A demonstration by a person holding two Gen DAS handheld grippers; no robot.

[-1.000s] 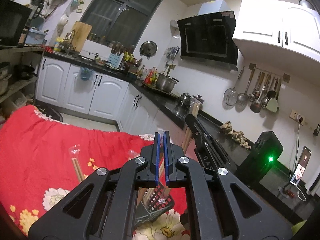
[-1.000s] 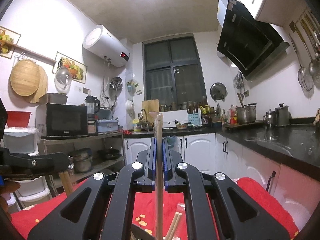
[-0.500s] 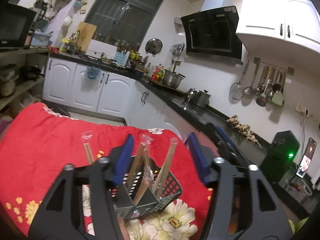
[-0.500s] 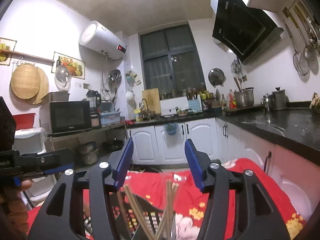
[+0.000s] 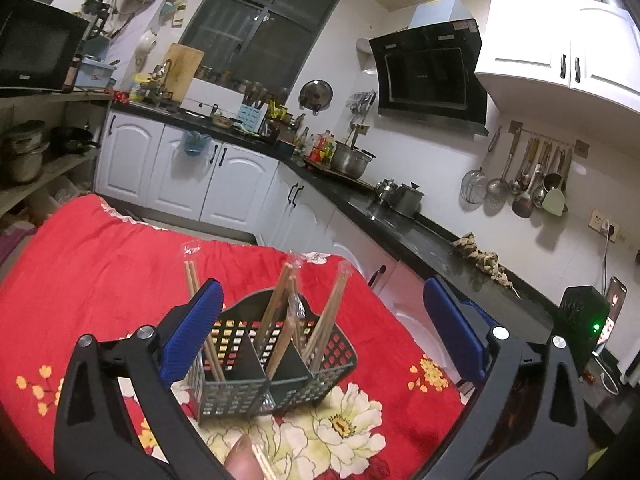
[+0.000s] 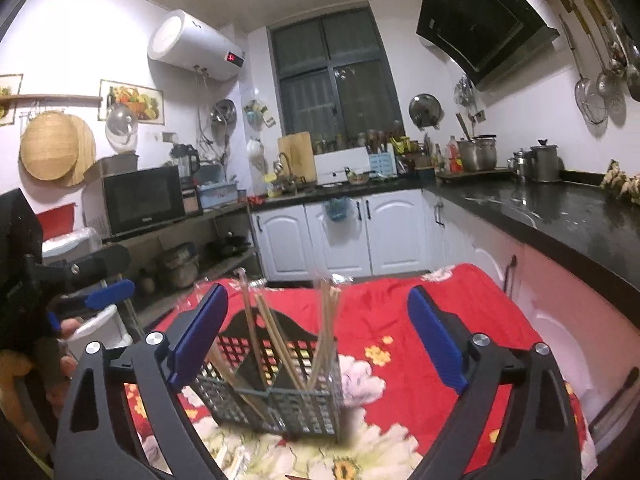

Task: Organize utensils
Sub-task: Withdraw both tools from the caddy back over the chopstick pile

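Observation:
A dark mesh utensil basket (image 5: pixel 276 392) with dividers stands on the red floral cloth (image 5: pixel 100 264). Several wrapped pairs of wooden chopsticks (image 5: pixel 280 312) stand tilted in its compartments. My left gripper (image 5: pixel 320 336) is open and empty, its blue pads to either side of the basket, above it. In the right wrist view the same basket (image 6: pixel 276 396) and chopsticks (image 6: pixel 326 332) sit between the pads of my right gripper (image 6: pixel 316 340), which is open and empty. The left gripper (image 6: pixel 92 300) shows at the left edge there.
A thumb and more chopsticks (image 5: pixel 260 460) show at the bottom of the left wrist view. White cabinets (image 5: pixel 224 184) and a black countertop (image 5: pixel 420 236) run behind and to the right of the table. Shelves with a microwave (image 6: pixel 140 200) stand on the left.
Both grippers were shut, each on a pair of chopsticks, a second ago. Both have opened wide and let go. The chopsticks now stand in the basket, and both views have tipped down.

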